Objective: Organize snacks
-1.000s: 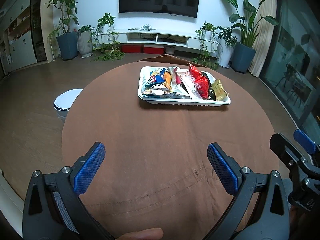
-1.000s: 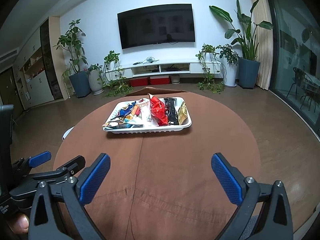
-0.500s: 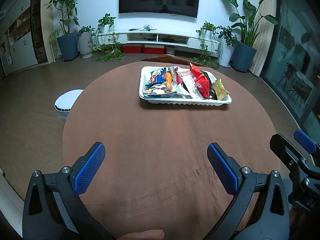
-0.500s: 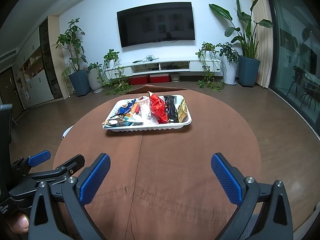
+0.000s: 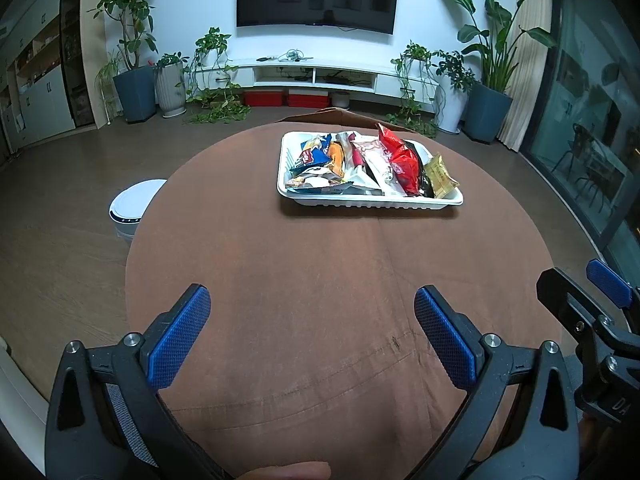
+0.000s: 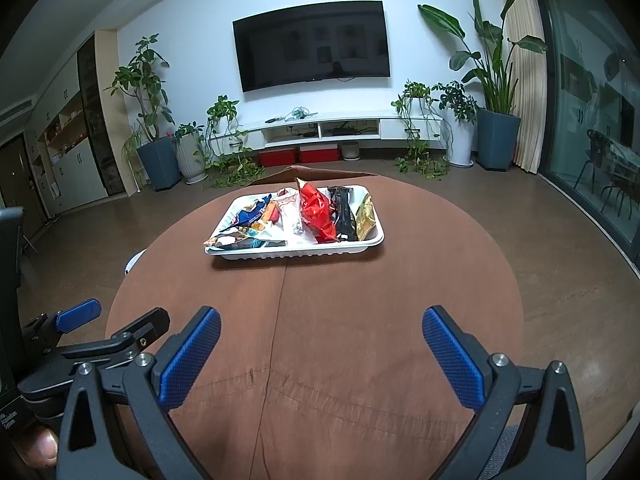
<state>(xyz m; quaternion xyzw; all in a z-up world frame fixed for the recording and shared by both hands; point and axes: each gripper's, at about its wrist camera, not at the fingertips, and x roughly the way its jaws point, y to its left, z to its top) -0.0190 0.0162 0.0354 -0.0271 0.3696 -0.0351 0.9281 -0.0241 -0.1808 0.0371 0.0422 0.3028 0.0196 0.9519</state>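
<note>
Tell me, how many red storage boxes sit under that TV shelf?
2: one red box on the floor beneath the white TV shelf, the other red box right beside it. Others may be hidden.

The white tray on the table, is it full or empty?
Full: the white tray holds a heap of snack packets from end to end.

Black plastic left gripper (image 5: 312, 336), blue textured fingers (image 5: 178, 336), silver screws, possibly partial white lettering
</note>
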